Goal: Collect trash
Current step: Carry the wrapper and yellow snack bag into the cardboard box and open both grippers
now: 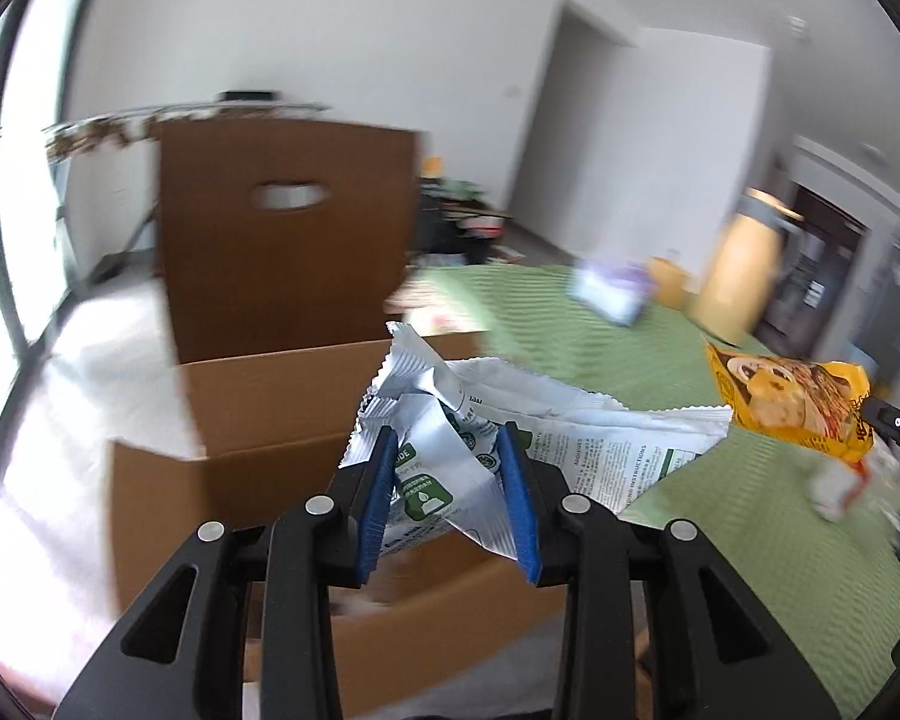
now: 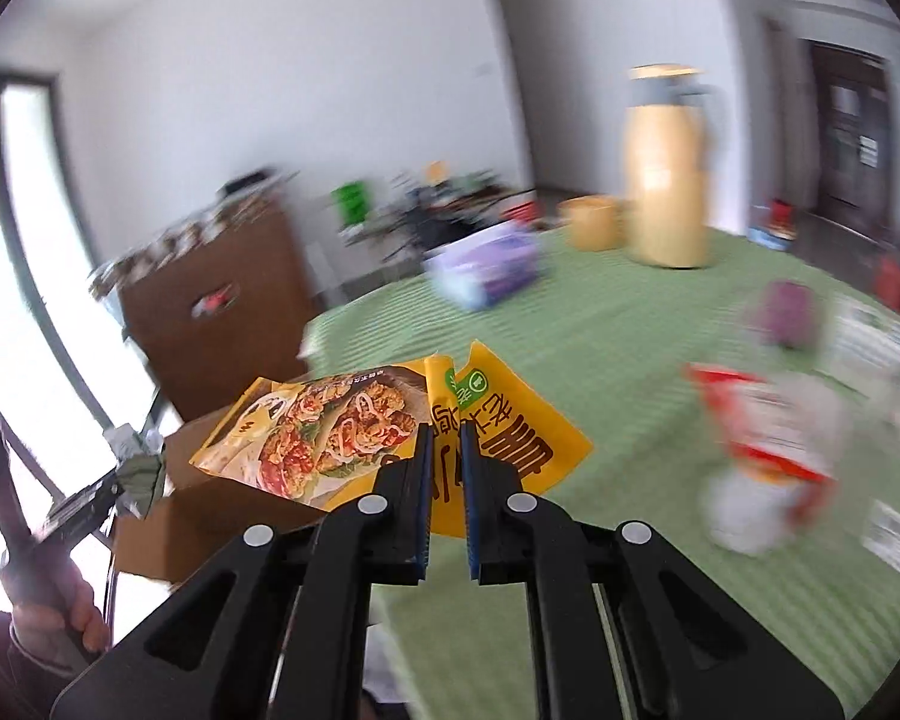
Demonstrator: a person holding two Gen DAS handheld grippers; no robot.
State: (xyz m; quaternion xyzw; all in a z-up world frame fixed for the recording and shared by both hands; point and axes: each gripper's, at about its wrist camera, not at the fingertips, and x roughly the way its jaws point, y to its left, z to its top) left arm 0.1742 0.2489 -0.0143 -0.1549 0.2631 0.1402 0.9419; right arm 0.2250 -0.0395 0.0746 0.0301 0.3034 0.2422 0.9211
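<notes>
My left gripper (image 1: pixel 447 438) is shut on a crumpled white and green wrapper (image 1: pixel 546 432), held above the open cardboard box (image 1: pixel 258 408) beside the table. My right gripper (image 2: pixel 445 432) is shut on a yellow food wrapper (image 2: pixel 330 432) with a chicken wrap picture, held over the table's left edge near the box (image 2: pixel 168 510). The yellow wrapper also shows in the left wrist view (image 1: pixel 792 402) at right, with the right gripper's tip behind it. A red and white wrapper (image 2: pixel 768 438) lies on the green tablecloth (image 2: pixel 600 348), blurred.
On the table stand a yellow thermos jug (image 2: pixel 666 180), a yellow cup (image 2: pixel 594 219) and a purple tissue pack (image 2: pixel 486 264). A purple blurred item (image 2: pixel 786 312) and printed packets lie at right. The box's tall flap (image 1: pixel 288 228) stands upright. A window is at left.
</notes>
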